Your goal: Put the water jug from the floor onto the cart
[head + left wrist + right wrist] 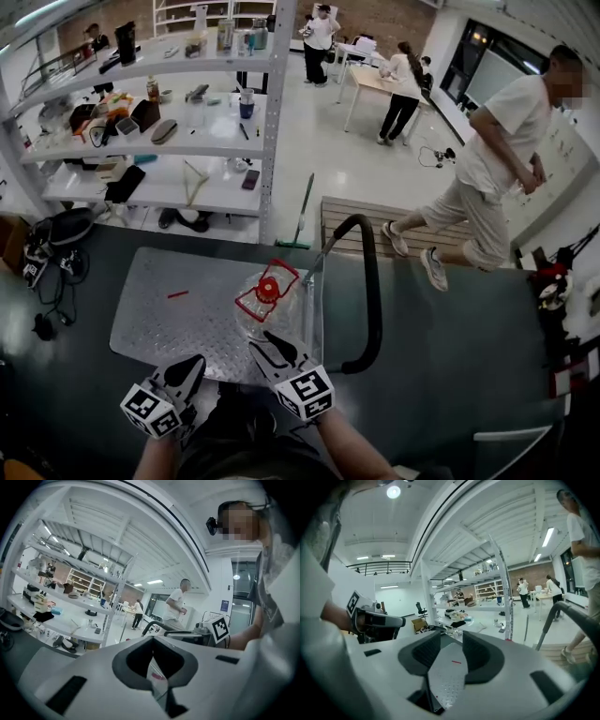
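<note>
The clear water jug point(266, 302), with a red cap and red handle, stands upright on the cart's metal plate point(178, 323), close to the plate's right edge and the black cart handle point(371, 281). My right gripper point(262, 340) is just short of the jug, its jaws open with nothing between them. In the right gripper view only the plate point(449, 679) shows between the jaws of the right gripper point(451, 641). My left gripper point(195, 361) hangs over the plate's near edge, left of the jug and apart from it. The left gripper's point(153, 639) tips meet and hold nothing.
A small red object point(178, 294) lies on the plate. Behind the cart stand white shelves point(169, 141) full of items, a broom point(302, 211) and a wooden pallet point(412, 220). A person point(487, 169) walks at the right. Bags point(52, 239) and cables lie at the left.
</note>
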Motion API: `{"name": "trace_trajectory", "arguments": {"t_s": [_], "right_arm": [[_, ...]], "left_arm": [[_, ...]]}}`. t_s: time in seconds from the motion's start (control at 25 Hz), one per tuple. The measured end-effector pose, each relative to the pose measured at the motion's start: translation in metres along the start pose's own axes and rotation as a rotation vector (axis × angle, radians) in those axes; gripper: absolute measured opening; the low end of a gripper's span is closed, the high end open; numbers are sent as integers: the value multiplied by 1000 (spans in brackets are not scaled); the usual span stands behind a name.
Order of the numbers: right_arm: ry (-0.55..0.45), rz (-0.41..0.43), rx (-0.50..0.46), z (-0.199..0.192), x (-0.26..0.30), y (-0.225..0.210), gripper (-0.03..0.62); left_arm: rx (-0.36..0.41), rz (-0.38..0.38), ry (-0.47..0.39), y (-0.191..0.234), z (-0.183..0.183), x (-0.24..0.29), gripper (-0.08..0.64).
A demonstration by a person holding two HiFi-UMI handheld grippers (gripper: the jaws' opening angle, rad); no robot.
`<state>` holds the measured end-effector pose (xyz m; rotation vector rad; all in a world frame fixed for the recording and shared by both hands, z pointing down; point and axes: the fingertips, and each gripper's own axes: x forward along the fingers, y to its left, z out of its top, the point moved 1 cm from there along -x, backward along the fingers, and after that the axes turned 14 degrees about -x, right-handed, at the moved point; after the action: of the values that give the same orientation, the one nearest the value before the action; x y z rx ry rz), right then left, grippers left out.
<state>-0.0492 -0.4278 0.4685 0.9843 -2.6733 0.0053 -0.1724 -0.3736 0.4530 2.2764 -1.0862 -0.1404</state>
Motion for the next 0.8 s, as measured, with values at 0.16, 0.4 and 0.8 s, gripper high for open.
{"name": "trace_trajectory", "arguments": {"t_s": [0.16, 0.4, 0.8], "right_arm": [[-8, 5, 30, -15, -18, 13, 74], [28, -17, 76, -37, -31, 21, -5], [39, -48, 15, -38, -50, 78, -9]], "left_arm": [[-27, 23, 33, -7, -25, -6, 8], [-51, 19, 63, -20, -41, -6, 8], [-65, 21, -16, -38, -65, -72, 8]]}}
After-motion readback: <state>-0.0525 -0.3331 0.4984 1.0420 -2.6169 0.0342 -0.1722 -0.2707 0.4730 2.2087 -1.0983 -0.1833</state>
